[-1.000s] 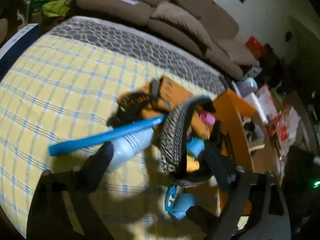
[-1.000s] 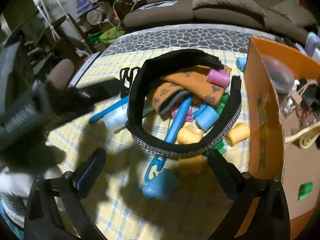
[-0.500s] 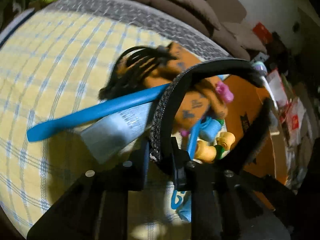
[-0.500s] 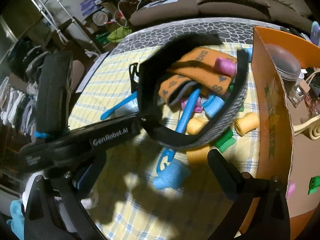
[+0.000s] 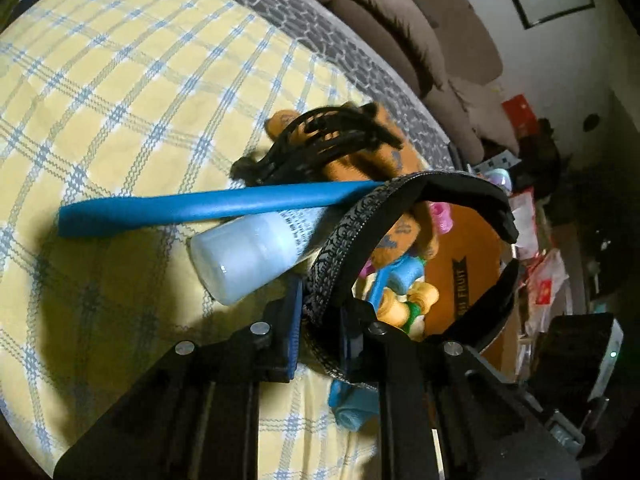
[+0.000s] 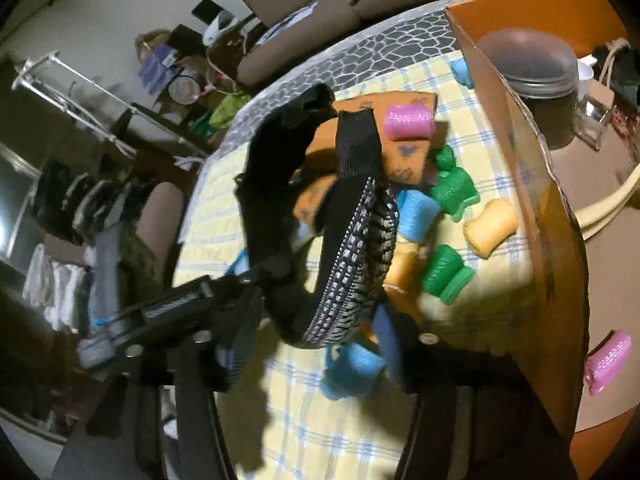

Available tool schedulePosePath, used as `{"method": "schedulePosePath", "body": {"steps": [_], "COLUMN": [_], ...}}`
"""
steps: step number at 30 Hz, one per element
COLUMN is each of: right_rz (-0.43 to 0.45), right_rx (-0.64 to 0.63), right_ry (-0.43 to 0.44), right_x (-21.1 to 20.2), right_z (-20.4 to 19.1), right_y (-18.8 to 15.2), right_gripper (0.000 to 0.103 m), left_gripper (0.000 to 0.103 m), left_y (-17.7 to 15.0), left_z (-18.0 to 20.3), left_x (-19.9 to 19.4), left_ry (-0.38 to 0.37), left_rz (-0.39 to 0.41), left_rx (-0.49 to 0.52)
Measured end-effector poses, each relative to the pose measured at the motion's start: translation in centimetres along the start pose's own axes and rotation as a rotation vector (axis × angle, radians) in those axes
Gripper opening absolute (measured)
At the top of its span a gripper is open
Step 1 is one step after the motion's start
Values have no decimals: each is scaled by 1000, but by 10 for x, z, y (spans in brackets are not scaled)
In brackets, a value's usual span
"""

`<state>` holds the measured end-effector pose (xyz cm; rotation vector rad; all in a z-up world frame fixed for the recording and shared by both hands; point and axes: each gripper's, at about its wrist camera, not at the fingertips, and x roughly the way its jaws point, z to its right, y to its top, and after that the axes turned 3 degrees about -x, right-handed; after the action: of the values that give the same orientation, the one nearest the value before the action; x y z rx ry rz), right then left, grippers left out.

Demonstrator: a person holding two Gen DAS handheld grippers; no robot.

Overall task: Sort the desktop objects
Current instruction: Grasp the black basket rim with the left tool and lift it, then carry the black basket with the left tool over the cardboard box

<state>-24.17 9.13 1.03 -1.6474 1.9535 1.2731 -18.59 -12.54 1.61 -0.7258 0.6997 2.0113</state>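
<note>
**Both grippers on the black headband**

We take the orange cardboard box [image 5: 468, 264] as our landmark. On its side wall we read "FRUIT" in pale letters on a dark banner; the word before it is cut off. That is the only writing we can make out.

Our left gripper [image 5: 318, 320] has its fingers closed on the patterned side of the black headband [image 5: 400, 216], which arches above the checked yellow tablecloth [image 5: 120, 80] just beside the box. In the right wrist view the headband [image 6: 352, 248] hangs in front of our right gripper [image 6: 316, 340], and the left gripper [image 6: 192, 312] comes in from the side away from the box. The right gripper's fingers sit on either side of the band, but we cannot tell whether they press on it.

On the cloth beside the box we count, in the right wrist view, two pink hair rollers (one [image 6: 409, 121] on the cloth, one [image 6: 608, 360] inside the box), three green rollers [image 6: 446, 276], at least two yellow rollers [image 6: 490, 226] and about four blue ones [image 6: 352, 372].

On the side of the headband away from the box lie one blue handle [image 5: 208, 204], one white tube [image 5: 244, 256], one black claw clip [image 5: 320, 144] and one orange printed cloth [image 5: 396, 160]. Inside the box stands one lidded jar [image 6: 532, 68].
</note>
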Motion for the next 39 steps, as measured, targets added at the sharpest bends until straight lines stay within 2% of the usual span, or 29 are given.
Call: {"method": "schedulePosePath", "body": {"steps": [5, 9, 14, 22, 28, 32, 36, 39], "right_rz": [56, 117, 167, 247, 300, 295, 276, 268], "right_rx": [-32, -29, -9, 93, 198, 236, 242, 246], "right_ry": [22, 46, 49, 24, 3, -33, -132, -173], "right_x": [-16, -38, -64, -107, -138, -148, -154, -155], "right_z": [-12, -10, 1, 44, 92, 118, 135, 146], "right_y": [7, 11, 14, 21, 21, 18, 15, 16], "right_gripper": [45, 45, 45, 45, 45, 45, 45, 46], "left_gripper": [14, 14, 14, 14, 14, 14, 14, 14], "left_y": [0, -5, -5, -11, -28, -41, -50, -51], "left_z": [23, 50, 82, 161, 215, 236, 249, 251], "left_x": [-21, -31, -23, 24, 61, 80, 97, 105], "left_ry": [-67, -88, -71, 10, 83, 148, 229, 269], "left_rz": [38, 62, 52, -14, -52, -66, -62, -49], "left_rx": [36, 102, 158, 303, 418, 481, 538, 564]}}
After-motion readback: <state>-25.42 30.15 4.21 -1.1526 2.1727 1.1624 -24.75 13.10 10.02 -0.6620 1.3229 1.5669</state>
